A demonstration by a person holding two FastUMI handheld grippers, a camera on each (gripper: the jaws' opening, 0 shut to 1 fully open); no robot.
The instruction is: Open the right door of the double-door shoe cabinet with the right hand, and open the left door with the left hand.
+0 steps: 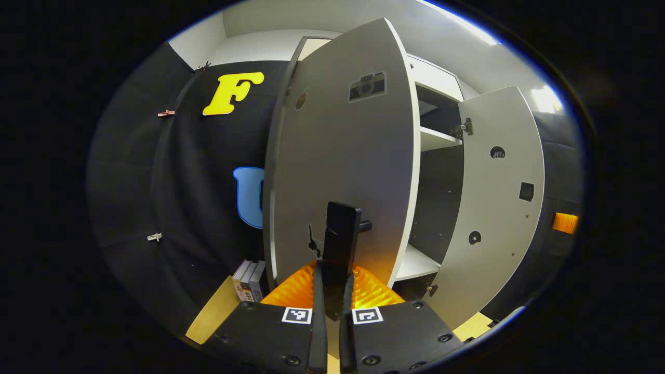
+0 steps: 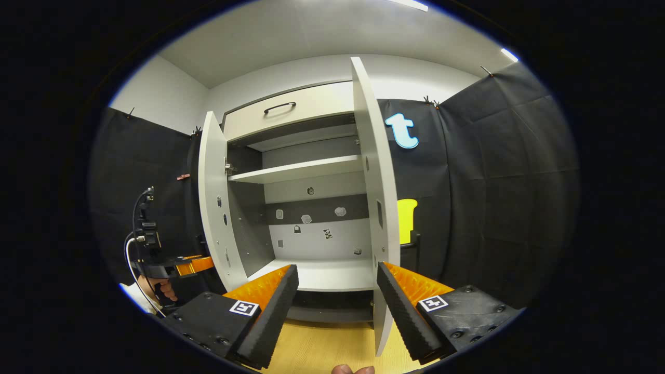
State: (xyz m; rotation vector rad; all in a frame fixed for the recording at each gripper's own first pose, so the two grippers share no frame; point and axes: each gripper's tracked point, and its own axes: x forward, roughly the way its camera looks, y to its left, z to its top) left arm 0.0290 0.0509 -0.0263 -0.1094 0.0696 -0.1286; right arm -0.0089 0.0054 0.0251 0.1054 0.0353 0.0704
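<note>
in the left gripper view my left tongs [image 1: 333, 291] sit at six o'clock, drawn narrow, both fingers pressed on the black bar handle [image 1: 340, 244] of the tall pale grey left door [image 1: 343, 156] of the double-door shoe cabinet. that door stands swung well out, its outer face toward the camera and its free edge running up toward twelve o'clock. at three o'clock the matching pale grey right door [image 1: 499, 208] hangs open too, inner face showing with its round hinge holes. between the two doors i see the white upper shelf [image 1: 439, 137] and the white bottom shelf [image 1: 415, 262] of the cabinet. at seven o'clock a few upright books [image 1: 249, 280] stand on the light wooden floor [image 1: 213, 311] against the black cloth wall.

in the right gripper view my right tongs [image 2: 337, 311] at six o'clock are spread wide and hold nothing. the right door's edge [image 2: 376, 208] stands just beside the right-hand finger, rising toward twelve o'clock; i cannot tell if they touch. the left door [image 2: 213, 208] is open at nine o'clock, and between them the cabinet's interior lies exposed, with small stickers on its back panel [image 2: 317, 218]. above, a pale drawer with a dark curved handle [image 2: 279, 107] sits near twelve o'clock. at eight o'clock the other gripper and a hand [image 2: 161, 288] holding it show behind the left door.
</note>
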